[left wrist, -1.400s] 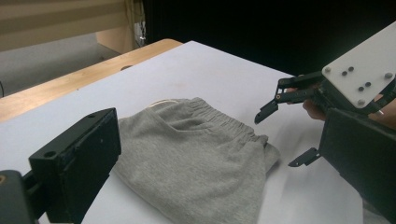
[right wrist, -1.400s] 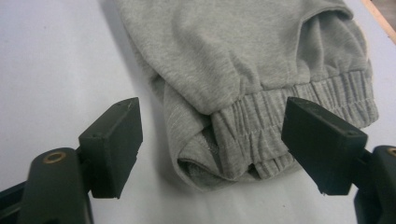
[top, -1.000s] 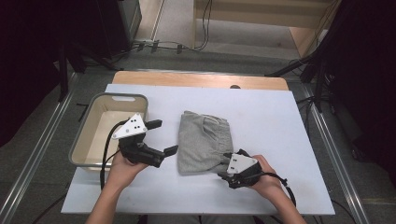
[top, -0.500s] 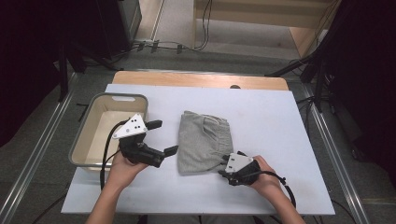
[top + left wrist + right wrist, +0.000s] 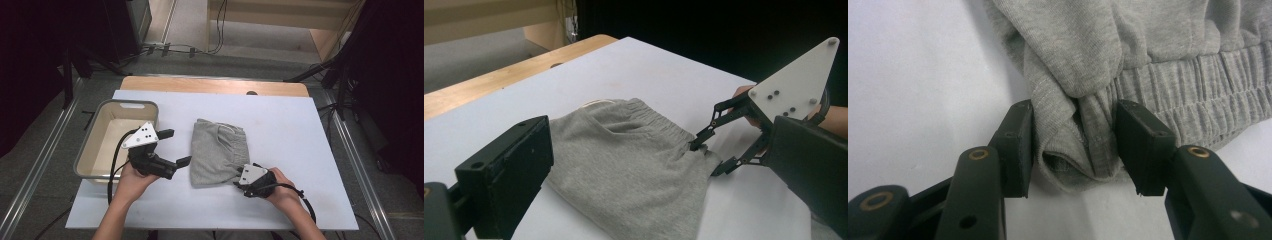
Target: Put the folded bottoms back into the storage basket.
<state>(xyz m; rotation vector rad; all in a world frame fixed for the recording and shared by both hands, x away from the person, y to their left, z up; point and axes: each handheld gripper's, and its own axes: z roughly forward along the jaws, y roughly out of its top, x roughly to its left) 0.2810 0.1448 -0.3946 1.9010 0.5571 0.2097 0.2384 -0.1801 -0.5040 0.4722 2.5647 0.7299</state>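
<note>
A pale blue-white tabletop [image 5: 280, 130] with a bare wooden strip along its far edge stands in a dim room with dark stands and cables on the grey floor behind it. On it lies the folded grey jersey garment with a gathered elastic waistband [image 5: 216, 152], near the middle and just right of a shallow grey plastic tub [image 5: 116, 107] at the table's left edge. The right gripper [image 5: 241, 181], held low at the garment's near right corner, has just been closing its jaws. In the right gripper view a bunched fold of the cloth [image 5: 1075, 135] sits between the pads, both of which now touch and pinch it, so I judge the corner to be grasped, though perhaps not yet firmly. That would mean the picking-up or refolding of the garment can begin from this corner. The right hand [image 5: 282, 187] lies flat and close to the table, wrist pointing towards the garment. The left gripper [image 5: 177, 147] hovers above the table between tub and garment, its jaws spread wide and holding nothing, aimed at the garment's left edge; the left hand [image 5: 134, 175] grips it from below, forearm rising from the near edge.
</note>
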